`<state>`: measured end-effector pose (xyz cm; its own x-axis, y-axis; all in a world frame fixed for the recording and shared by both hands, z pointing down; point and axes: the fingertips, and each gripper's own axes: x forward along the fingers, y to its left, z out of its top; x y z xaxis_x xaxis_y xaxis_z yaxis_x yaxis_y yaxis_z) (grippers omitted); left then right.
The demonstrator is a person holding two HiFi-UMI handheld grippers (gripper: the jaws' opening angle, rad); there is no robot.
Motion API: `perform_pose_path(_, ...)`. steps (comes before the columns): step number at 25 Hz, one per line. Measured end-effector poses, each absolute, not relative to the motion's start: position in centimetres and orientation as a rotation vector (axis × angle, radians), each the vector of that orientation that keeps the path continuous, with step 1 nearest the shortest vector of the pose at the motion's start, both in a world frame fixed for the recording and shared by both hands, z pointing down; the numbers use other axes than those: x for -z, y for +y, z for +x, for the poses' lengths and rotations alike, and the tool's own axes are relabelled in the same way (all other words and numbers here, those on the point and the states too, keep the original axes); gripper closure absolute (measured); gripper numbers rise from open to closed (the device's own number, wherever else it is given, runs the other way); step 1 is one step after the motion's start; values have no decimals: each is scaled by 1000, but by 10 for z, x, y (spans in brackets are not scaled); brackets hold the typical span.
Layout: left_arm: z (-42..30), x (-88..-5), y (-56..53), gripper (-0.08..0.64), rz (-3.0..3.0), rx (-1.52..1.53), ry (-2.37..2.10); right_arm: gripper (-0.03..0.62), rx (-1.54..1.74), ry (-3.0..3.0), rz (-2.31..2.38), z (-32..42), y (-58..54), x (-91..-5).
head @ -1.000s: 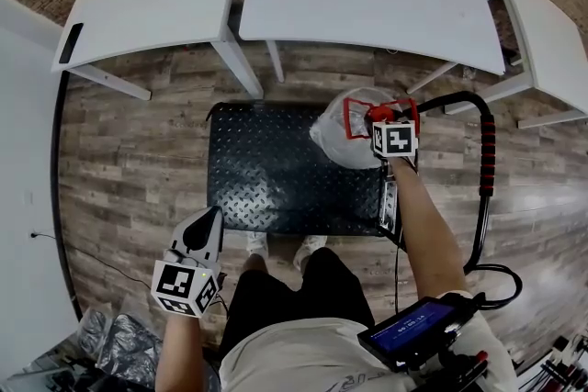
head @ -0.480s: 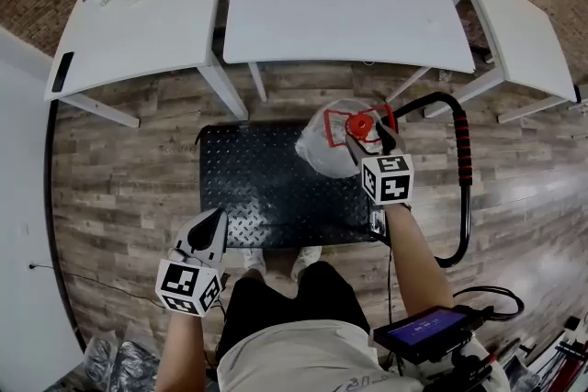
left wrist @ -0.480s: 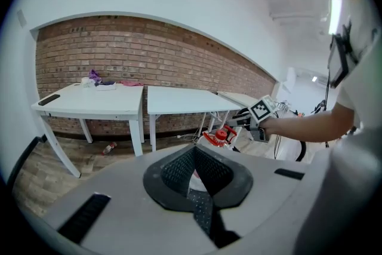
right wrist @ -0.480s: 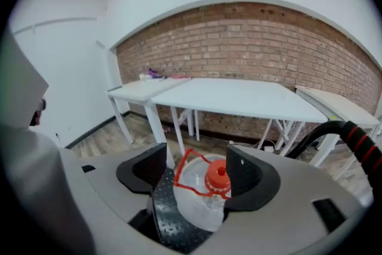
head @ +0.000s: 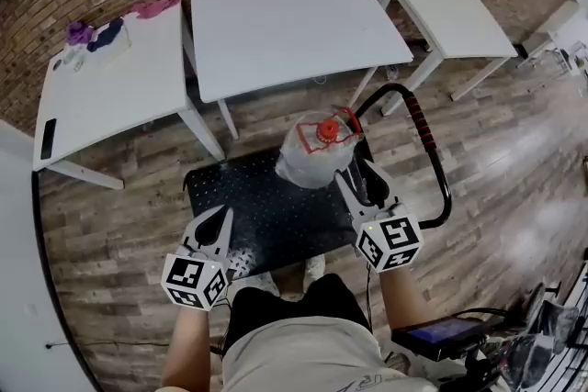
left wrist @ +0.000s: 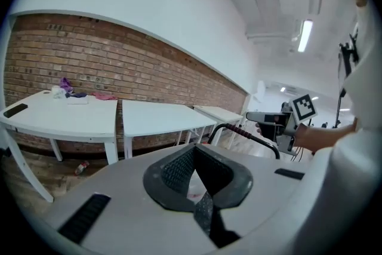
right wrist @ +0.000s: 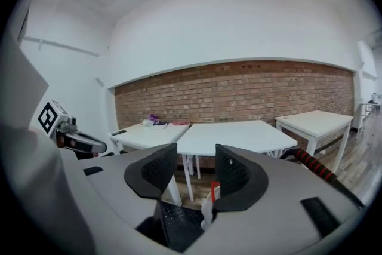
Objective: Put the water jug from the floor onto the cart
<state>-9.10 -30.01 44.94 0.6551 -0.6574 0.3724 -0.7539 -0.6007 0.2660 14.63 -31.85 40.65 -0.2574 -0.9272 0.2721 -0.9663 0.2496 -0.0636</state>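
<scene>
The clear water jug [head: 310,153] with its red cap and red handle stands upright on the cart's black checker-plate deck [head: 248,207], at the deck's far right by the cart handle [head: 424,142]. My right gripper [head: 356,182] hangs just in front of the jug, apart from it. Its jaws have just been closing, stand open, and have nothing between them. In the right gripper view [right wrist: 194,158] a strip of the jug [right wrist: 209,207] shows low between the jaws. My left gripper [head: 217,223] is shut and empty over the deck's near left edge, its tips [left wrist: 195,149] touching.
Three white tables [head: 294,23] stand along the brick wall beyond the cart. The left one carries cloths [head: 78,34] and a black phone [head: 48,131]. The floor is wood plank. The person's legs and feet are at the deck's near edge.
My right gripper has come off the jug's red handle and drawn back toward the person, rising. The jug stays on the deck. The left gripper rose a little.
</scene>
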Motion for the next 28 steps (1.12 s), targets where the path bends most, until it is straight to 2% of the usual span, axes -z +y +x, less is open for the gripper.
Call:
perform_pose_path(2,-89,-447,-295,560,2511,-311,-1041,473,-302,-2280,1869,144,-294,-397)
perform_pose_path(4,-86,-451,-285,560,2542,-325,-984,523,-302,-2246,1920,141,-270,-392)
perform_pose_path(9,-87,-458,-254,560,2544,-323,-913,585,-287,-2231,1982,131,-220,-386)
perform_pose_path(18,-95,-418,-216,560,2627,-248,-944,586,-164,-2243,2024,123,-158,-351)
perform_pose_path(28,-73,-398,-83,560,2698,-271,-859,588,-138,-2242,2053,126,-37,-333)
